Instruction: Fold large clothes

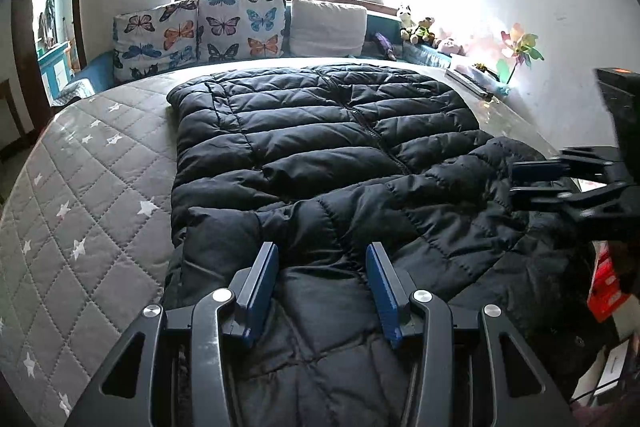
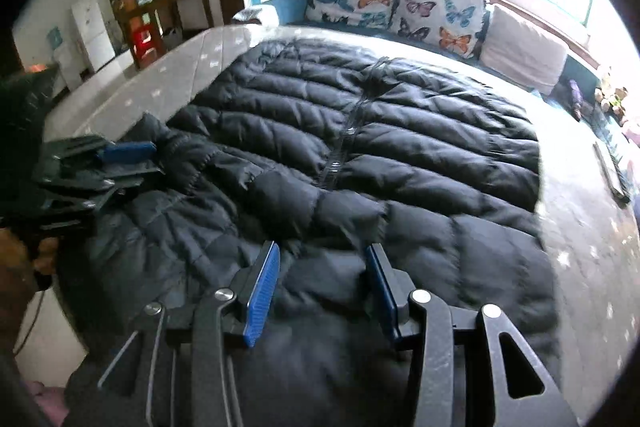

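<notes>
My left hand-held gripper (image 1: 322, 259) and right hand-held gripper (image 2: 322, 259) each hover with jaws partly apart, empty, over the near end of the jacket (image 1: 320, 147). One sleeve lies folded across; beyond, the body spreads unfolded on the bed (image 1: 80, 187).

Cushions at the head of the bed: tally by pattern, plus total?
Butterfly cushions: 2, one beside the other
Plain white cushion: 1
Total: 3
</notes>
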Tool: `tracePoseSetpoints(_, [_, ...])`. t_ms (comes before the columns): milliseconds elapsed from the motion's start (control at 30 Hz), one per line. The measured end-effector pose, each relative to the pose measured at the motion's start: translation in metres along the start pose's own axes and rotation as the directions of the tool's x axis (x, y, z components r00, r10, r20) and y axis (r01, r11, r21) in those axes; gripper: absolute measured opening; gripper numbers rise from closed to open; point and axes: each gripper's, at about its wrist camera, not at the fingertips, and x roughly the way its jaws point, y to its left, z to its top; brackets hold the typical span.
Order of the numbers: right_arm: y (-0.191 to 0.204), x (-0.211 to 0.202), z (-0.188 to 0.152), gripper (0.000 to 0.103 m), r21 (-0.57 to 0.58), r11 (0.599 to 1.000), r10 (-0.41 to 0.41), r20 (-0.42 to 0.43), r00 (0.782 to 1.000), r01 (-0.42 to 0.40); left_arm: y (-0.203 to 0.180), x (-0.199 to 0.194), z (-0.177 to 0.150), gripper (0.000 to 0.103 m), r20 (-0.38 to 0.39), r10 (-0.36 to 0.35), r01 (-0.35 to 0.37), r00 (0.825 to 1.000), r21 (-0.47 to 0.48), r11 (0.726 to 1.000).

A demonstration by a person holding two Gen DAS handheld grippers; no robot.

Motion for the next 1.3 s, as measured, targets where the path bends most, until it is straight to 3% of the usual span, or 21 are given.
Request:
tracePoseSetpoints(167, [-0.021,-0.027,-0.031,0.049,0.058,0.997,-0.058,-0.015,0.998,0.059,0.000,0.000,0.000,0.051,0.006,0.000,0.000,1.000,0.001,1.000])
tracePoseSetpoints(333, [-0.032,-0.007,-0.060,0.049,0.113,0.993,-0.038,-0.027,0.999,0.040,-0.002,0.000,0.000,0.051,0.008,0.005,-0.005,1.000,0.007,1.000])
tracePoseSetpoints(400, [-0.027,0.003,-0.067,0.049,0.097,0.993,-0.064,-0.005,0.998,0.064,-0.003,-0.001,-0.002,0.051,0.007,0.014,-0.014,1.000,0.018,1.000])
tracePoseSetpoints(467, [-0.021,0.002,-0.065,0.049,0.070,0.994,-0.086,-0.003,0.996,0.086,-0.005,-0.003,-0.002,0.051,-0.004,0.021,-0.021,1.000,0.020,1.000])
tracePoseSetpoints(667, [-0.035,-0.035,-0.055,0.049,0.089,0.995,-0.041,0.032,0.999,0.038,-0.014,-0.034,0.007,0.051,-0.006,0.031,-0.031,0.999,-0.002,1.000])
tracePoseSetpoints(900, [-0.041,-0.049,-0.042,0.049,0.070,0.996,-0.055,0.065,0.996,0.050,-0.054,-0.065,0.008,0.051,0.037,-0.063,0.059,0.997,0.102,0.993])
tracePoseSetpoints(1100, [-0.043,-0.008,-0.060,0.049,0.067,0.997,-0.029,-0.019,0.999,0.031,-0.066,-0.025,-0.013,0.051,-0.101,-0.068,0.083,0.993,0.158,0.984])
tracePoseSetpoints(1300, [-0.045,0.000,-0.069,0.050,0.067,0.998,-0.013,0.002,1.000,0.013,-0.070,-0.013,-0.028,0.051,-0.100,-0.038,0.057,0.994,0.195,0.979])
